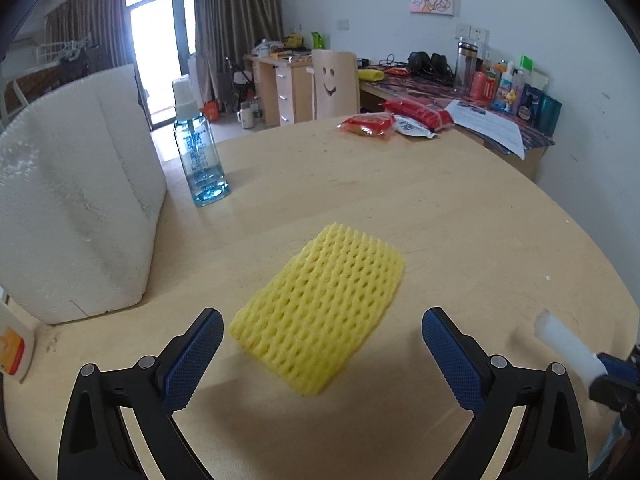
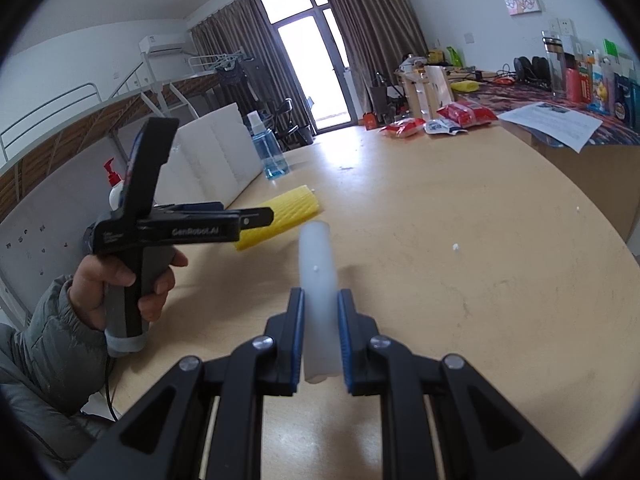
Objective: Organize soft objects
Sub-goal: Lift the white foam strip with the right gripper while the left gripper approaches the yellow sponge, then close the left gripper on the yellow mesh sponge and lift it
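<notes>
— Two grippers, what are they doing?
— I am holding my left gripper [image 1: 322,344] wide open over the yellow foam net [image 1: 320,308], which is lying flat on the round table [image 1: 460,216].
— And the other one?
— I am squeezing a white foam strip [image 2: 318,276] in my right gripper [image 2: 320,336], above the table.

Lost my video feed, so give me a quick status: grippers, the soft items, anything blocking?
Left gripper open, yellow foam net ahead of it, flat on table. Right gripper shut on white foam piece. Nothing blocking; blue bottle stands well back.
</notes>
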Tool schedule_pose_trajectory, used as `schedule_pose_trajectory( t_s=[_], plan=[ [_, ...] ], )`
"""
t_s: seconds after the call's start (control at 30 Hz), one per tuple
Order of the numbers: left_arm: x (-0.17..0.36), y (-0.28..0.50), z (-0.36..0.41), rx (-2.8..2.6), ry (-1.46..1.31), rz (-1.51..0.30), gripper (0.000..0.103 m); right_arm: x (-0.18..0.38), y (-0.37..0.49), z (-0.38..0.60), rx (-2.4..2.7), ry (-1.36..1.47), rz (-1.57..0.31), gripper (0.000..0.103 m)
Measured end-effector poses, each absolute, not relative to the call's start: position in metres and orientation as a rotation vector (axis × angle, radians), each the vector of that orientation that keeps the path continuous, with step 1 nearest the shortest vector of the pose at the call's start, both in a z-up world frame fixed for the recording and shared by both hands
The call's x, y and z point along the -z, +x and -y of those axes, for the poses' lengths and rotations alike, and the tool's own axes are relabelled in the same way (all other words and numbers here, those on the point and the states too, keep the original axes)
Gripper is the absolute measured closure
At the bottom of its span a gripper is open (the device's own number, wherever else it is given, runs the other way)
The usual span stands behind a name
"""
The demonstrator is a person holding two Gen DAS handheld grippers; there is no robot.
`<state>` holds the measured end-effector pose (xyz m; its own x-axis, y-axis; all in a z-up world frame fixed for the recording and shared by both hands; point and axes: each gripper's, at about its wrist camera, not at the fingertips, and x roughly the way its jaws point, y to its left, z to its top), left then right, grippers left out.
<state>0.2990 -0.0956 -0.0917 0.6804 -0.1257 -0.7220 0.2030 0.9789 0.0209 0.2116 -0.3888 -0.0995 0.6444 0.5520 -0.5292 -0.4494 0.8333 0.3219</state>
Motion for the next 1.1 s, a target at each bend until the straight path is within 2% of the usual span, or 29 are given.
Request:
schedule_pose_trajectory(
  t_s=[0.13,0.6,0.8,0.9,1.0,1.07,1.1],
  plan=[
    [0.101,0.309,0.097,0.183,0.122,-0.835,0.012,0.100,0.211,0.390,-0.579,0.169,-0.656,0.084],
    [0.109,0.317,0.095,0.209,0.125,-0.880,0.013,0.098,0.208,0.390,-0.580,0.159,-0.660,0.084],
    [0.109,0.317,0.095,0.177,0.151,-0.877,0.023,0.099,0.208,0.385,-0.576,0.151,-0.682,0.084],
    [0.108,0.317,0.091,0.168,0.145,-0.872,0.031,0.099,0.211,0.381,-0.580,0.138,-0.693,0.084],
    [0.106,0.316,0.083,0.143,0.134,-0.858,0.050,0.097,0.213,0.378,-0.583,0.129,-0.698,0.084],
    [0.104,0.318,0.073,0.138,0.096,-0.845,0.070,0.097,0.213,0.376,-0.584,0.125,-0.698,0.084],
    [0.103,0.318,0.069,0.145,0.074,-0.842,0.075,0.097,0.214,0.376,-0.587,0.123,-0.698,0.084]
  ],
)
